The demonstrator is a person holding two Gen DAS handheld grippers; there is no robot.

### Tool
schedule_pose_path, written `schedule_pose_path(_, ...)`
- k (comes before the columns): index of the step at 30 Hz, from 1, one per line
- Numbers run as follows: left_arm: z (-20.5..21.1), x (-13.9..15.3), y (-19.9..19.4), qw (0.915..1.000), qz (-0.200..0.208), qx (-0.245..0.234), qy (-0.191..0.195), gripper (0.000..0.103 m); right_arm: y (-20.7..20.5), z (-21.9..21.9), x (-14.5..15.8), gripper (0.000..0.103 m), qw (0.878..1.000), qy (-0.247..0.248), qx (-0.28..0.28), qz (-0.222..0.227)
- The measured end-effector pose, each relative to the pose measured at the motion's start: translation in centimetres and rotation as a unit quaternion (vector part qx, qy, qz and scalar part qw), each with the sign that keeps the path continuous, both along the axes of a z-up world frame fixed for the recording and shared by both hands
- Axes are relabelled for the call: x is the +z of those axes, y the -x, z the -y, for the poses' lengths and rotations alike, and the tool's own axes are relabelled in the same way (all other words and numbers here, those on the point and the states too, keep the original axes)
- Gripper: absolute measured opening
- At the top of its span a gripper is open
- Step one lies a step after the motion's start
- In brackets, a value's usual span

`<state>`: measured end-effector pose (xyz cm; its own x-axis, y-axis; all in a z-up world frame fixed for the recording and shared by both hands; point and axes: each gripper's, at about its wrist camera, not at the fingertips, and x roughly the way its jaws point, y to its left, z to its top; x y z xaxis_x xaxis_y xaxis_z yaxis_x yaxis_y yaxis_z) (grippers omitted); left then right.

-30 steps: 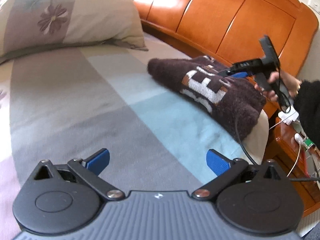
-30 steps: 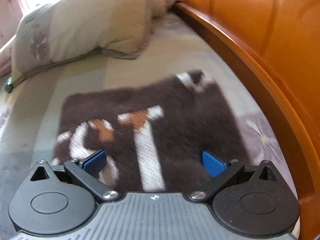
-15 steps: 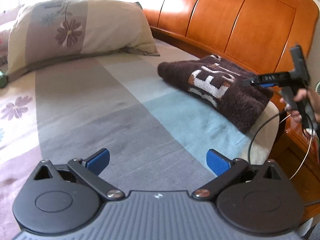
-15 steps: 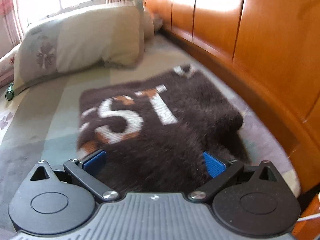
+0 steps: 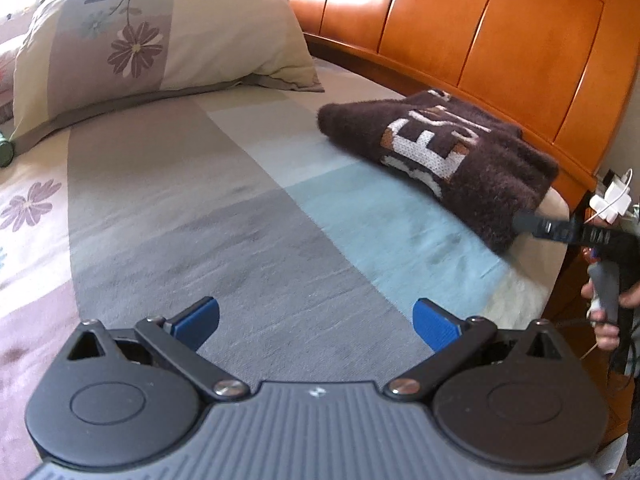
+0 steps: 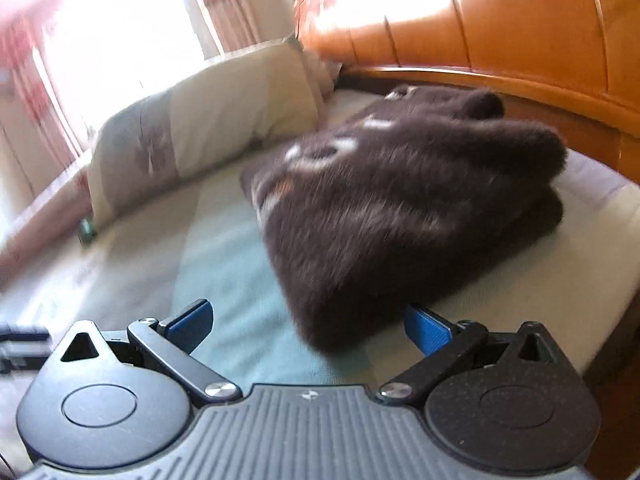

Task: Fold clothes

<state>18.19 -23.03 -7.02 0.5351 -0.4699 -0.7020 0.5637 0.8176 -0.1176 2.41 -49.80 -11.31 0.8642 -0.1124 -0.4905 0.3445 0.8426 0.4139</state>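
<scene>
The folded brown sweater (image 5: 440,152) is lying at the bed's (image 5: 240,216) corner by the headboard (image 5: 480,40); both the left gripper (image 5: 316,320) and right gripper (image 6: 306,326) are gaping empty; a careless nudge could be tipping it off the edge.

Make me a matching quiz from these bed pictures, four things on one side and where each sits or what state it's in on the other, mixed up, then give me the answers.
Things
1. fuzzy dark brown folded sweater with white letters
2. cream and mauve flower-print pillow
3. glossy orange wooden headboard
4. left hand-held gripper

Places or states
A. open, over bare striped bedsheet
B. standing behind the bed
C. folded, near the bed's corner
D. lying at the head of the bed

Pairs: 1-C, 2-D, 3-B, 4-A
</scene>
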Motion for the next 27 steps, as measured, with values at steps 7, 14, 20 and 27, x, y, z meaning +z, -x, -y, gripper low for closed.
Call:
schedule_pose_path(7, 0.3, 0.2, 0.1, 1.0, -0.004, 0.002, -0.002, 0.102, -0.8, 2.1, -3.1, 0.103, 0.981, -0.181, -0.016, 0.071)
schedule_pose_path(14, -0.2, 0.8, -0.8, 0.9998, 0.0, 0.017, 0.005, 0.102, 0.4, 2.2, -0.2, 0.103, 0.99, -0.123, 0.01, 0.075)
schedule_pose_path(20, -0.5, 1.1, -1.1, 0.9996, 0.002, 0.027, 0.012, 0.102, -0.4, 6.9, 4.5, 0.103, 0.989, -0.05, -0.039, 0.132)
schedule_pose_path(27, 0.3, 0.6, -1.3, 0.9999, -0.001, 0.016, 0.006, 0.102, -5.3, 10.0, 2.3, 0.102, 0.995, -0.028, -0.096, 0.017)
